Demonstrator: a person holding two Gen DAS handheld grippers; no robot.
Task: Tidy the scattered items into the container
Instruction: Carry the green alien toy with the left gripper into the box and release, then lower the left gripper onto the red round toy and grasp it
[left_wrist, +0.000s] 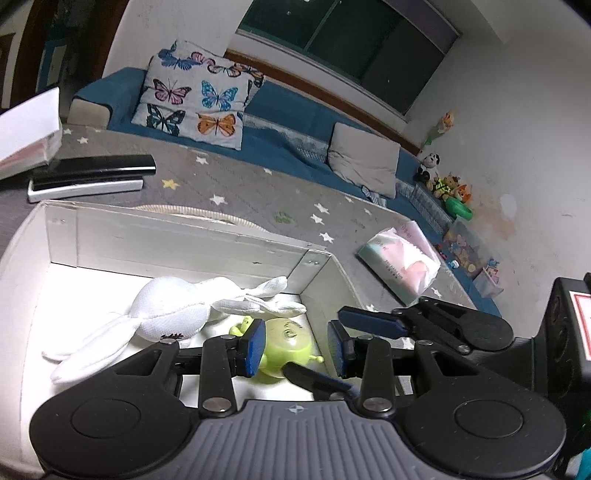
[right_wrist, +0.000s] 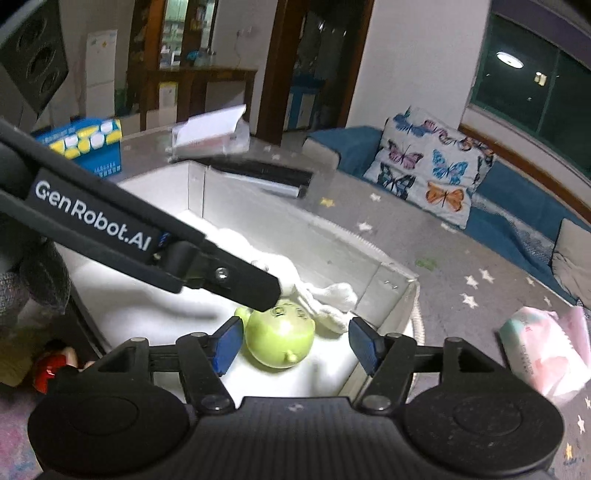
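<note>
A white open box (left_wrist: 192, 236) stands on the grey star-patterned mat. Inside it lie a white plush rabbit (left_wrist: 166, 314) and a round green toy (left_wrist: 286, 343). My left gripper (left_wrist: 297, 347) is open above the green toy, not touching it. In the right wrist view the box (right_wrist: 295, 225) holds the same green toy (right_wrist: 279, 341) and rabbit (right_wrist: 325, 295). My right gripper (right_wrist: 297, 345) is open with the green toy between its pads, lying on the box floor. The left gripper's arm (right_wrist: 122, 236) crosses over the box.
A pink tissue pack (left_wrist: 402, 258) lies on the mat right of the box, also in the right wrist view (right_wrist: 546, 350). Two remotes (left_wrist: 92, 177) and a white box (left_wrist: 26, 136) lie behind. A blue box (right_wrist: 88, 147) and a red toy (right_wrist: 51, 373) are at left. A blue sofa with cushions (left_wrist: 199, 96) runs behind.
</note>
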